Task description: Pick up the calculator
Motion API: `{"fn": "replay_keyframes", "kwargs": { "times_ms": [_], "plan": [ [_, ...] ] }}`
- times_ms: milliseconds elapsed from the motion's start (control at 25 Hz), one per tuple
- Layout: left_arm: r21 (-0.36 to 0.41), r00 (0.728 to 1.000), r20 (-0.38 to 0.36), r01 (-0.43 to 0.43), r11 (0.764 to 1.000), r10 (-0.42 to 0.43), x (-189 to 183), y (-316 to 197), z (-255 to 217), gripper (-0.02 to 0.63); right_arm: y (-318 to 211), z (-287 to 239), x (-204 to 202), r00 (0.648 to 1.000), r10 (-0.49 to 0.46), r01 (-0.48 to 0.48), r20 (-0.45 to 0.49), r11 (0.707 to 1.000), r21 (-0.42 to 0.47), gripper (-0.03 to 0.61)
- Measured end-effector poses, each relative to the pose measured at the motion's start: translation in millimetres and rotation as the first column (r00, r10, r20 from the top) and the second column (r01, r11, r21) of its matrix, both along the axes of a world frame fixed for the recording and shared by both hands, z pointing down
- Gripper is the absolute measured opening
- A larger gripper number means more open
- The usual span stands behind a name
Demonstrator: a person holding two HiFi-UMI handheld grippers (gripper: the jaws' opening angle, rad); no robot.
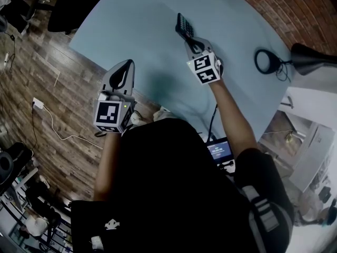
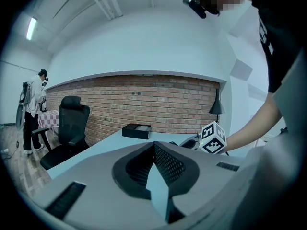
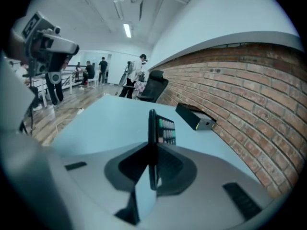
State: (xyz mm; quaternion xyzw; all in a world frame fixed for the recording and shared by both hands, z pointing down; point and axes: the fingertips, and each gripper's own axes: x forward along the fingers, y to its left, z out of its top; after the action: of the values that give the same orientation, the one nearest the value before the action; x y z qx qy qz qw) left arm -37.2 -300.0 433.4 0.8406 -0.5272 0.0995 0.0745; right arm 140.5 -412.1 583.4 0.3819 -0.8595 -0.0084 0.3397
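Observation:
The calculator [image 1: 184, 26] is black with rows of keys. It stands on edge, lifted over the pale blue table [image 1: 131, 30], with my right gripper [image 1: 190, 39] shut on its near end. In the right gripper view the calculator [image 3: 163, 127] sticks up thin and vertical between the jaws of the right gripper [image 3: 152, 147], its keys facing right. My left gripper [image 1: 128, 64] hovers at the table's near left edge with its fingers together and nothing in them. In the left gripper view the left gripper [image 2: 154, 146] points across the table toward the right gripper's marker cube [image 2: 212, 137].
A black box [image 3: 194, 116] lies on the table by the brick wall [image 3: 249, 95]. A black desk lamp [image 1: 308, 54] and its ring base [image 1: 267, 61] stand at the right. A black office chair [image 2: 72, 123] sits past the table's far edge, with a person [image 2: 33, 109] standing beyond it.

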Motion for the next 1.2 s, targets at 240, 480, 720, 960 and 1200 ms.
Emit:
{"fn": "replay_keyframes", "kwargs": {
  "times_ms": [240, 480, 720, 960, 1200],
  "plan": [
    [0.011, 1.0, 0.001, 0.012, 1.0, -0.012, -1.2, 2.0, -1.8, 0.009, -3.3, -22.6, 1.9, 0.989, 0.082, -0.082, 0.123, 0.997, -0.006, 0.044],
    [0.007, 1.0, 0.001, 0.01, 1.0, -0.01, -0.4, 4.7, -3.6, 0.009, -6.1, -44.3, 4.7, 0.959, 0.14, -0.136, 0.246, 0.99, -0.03, 0.044],
    [0.004, 1.0, 0.01, 0.002, 1.0, -0.002, 3.6, 7.4, -4.7, 0.009, -8.0, -74.6, 1.6, 0.92, 0.159, -0.158, 0.358, 0.987, -0.032, 0.044],
    [0.019, 0.999, 0.035, 0.013, 1.0, -0.013, 1.7, 7.8, -8.7, 0.009, -6.6, -111.0, -6.1, 0.875, 0.134, -0.159, 0.465, 0.987, 0.014, 0.046],
    [0.036, 0.999, 0.028, 0.034, 0.999, -0.035, 1.6, 5.9, -14.3, 0.009, -5.4, -143.3, -8.6, 0.828, 0.106, -0.163, 0.551, 0.985, 0.054, 0.046]
  ]
}}
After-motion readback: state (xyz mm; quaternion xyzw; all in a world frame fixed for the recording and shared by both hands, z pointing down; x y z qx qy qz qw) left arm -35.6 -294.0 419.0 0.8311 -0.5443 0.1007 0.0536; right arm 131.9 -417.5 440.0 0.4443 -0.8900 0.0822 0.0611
